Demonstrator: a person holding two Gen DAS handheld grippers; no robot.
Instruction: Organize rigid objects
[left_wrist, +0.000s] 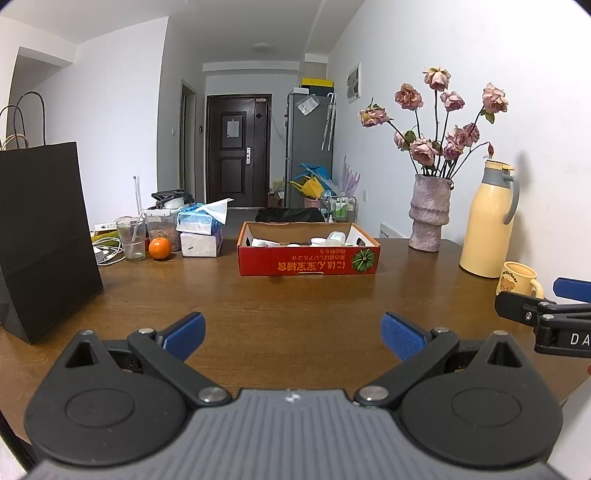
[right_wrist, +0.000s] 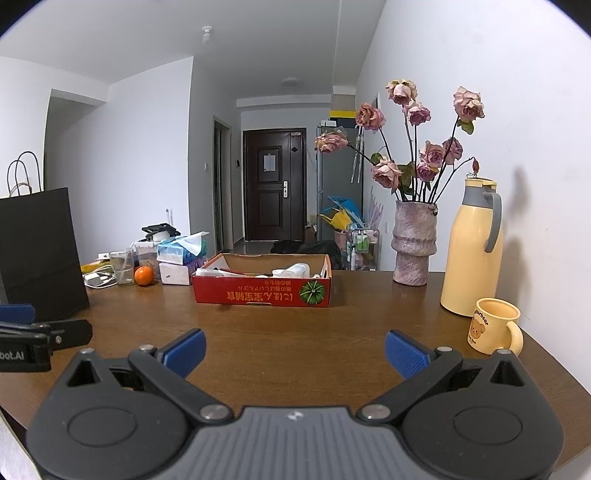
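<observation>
A shallow red cardboard box (left_wrist: 308, 260) (right_wrist: 258, 293) stands mid-table on the far side, holding several white bottles and jars (left_wrist: 334, 238) (right_wrist: 291, 270). My left gripper (left_wrist: 293, 334) hovers over the near part of the brown table, open, with nothing between its blue pads. My right gripper (right_wrist: 295, 350) is likewise open and empty, level with the left one and to its right. Each gripper shows at the edge of the other's view: the right one's black body (left_wrist: 546, 317) and the left one's black body (right_wrist: 37, 336).
A tall black paper bag (left_wrist: 44, 240) (right_wrist: 37, 254) stands at the left. Behind it lie a glass (left_wrist: 131, 240), an orange (left_wrist: 160, 248), tissue packs (left_wrist: 201, 229) and cables. At the right stand a flower vase (right_wrist: 413, 243), a yellow thermos (right_wrist: 472, 251) and a yellow bear mug (right_wrist: 493, 325).
</observation>
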